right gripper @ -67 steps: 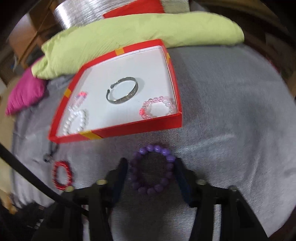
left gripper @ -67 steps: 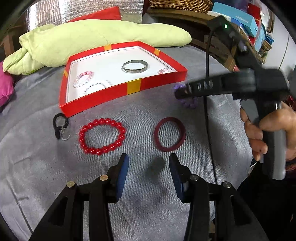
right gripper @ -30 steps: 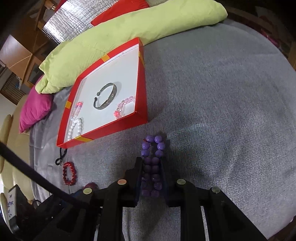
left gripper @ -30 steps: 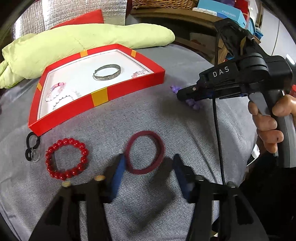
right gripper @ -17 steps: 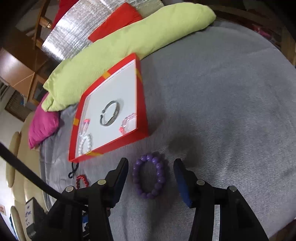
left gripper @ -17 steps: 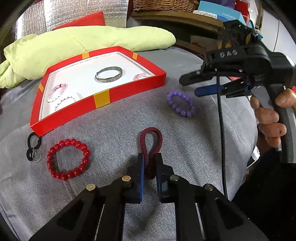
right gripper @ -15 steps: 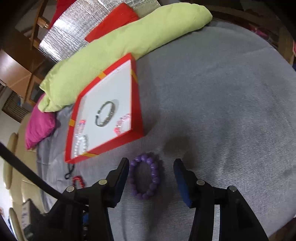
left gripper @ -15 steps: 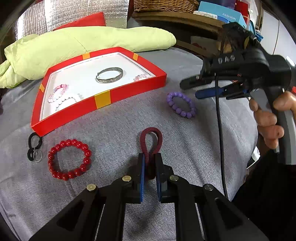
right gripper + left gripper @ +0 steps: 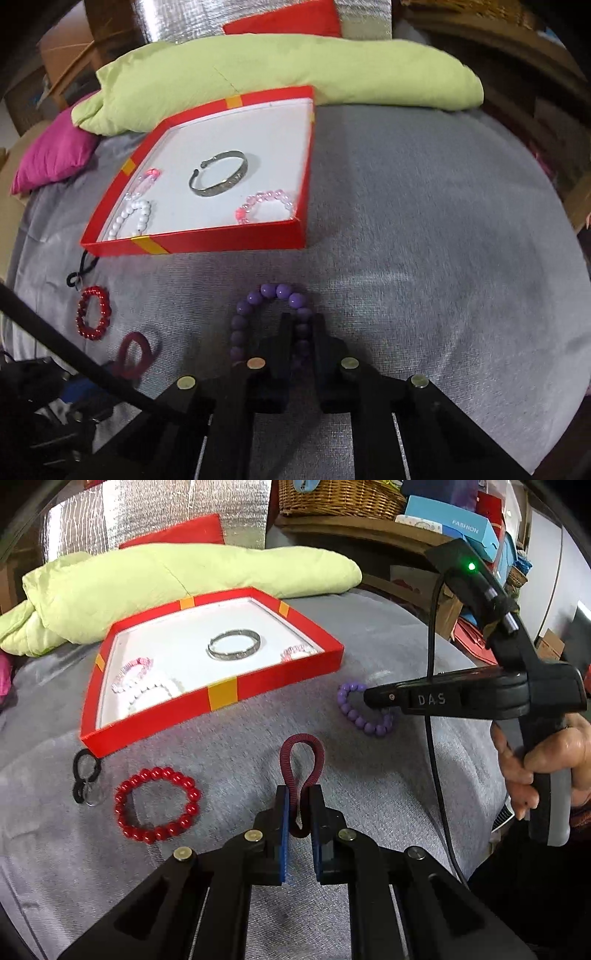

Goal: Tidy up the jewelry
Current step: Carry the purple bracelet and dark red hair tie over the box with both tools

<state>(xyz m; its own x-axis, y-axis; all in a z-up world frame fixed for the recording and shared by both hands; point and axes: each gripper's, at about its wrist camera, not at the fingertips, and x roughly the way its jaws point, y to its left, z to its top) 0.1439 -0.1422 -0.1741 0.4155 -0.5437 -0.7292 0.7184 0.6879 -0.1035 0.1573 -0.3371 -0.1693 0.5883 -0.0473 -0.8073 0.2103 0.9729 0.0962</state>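
The dark red corded hair-band loop (image 9: 301,760) sits low in the centre of the left wrist view, pinched flat between the pads of the left gripper (image 9: 299,805), so its long axis runs straight up the frame away from the fingers and toward the near wall of the red cardboard tray with yellow bands and a white floor (image 9: 221,694). The purple round-bead bracelet (image 9: 273,317) lies at the lower centre of the right wrist view, with one side of its ring clamped in the right gripper (image 9: 301,325) and the rest bulging out to the left. Both grippers are thus clenched on a piece. The tray lies above and to the left of each; the left hand's band looks the nearer to it, so it would likely go in first. A red glossy bead bracelet (image 9: 157,805) and a black clasp with a ring (image 9: 85,775) lie on the grey cloth (image 9: 388,775) at the left.
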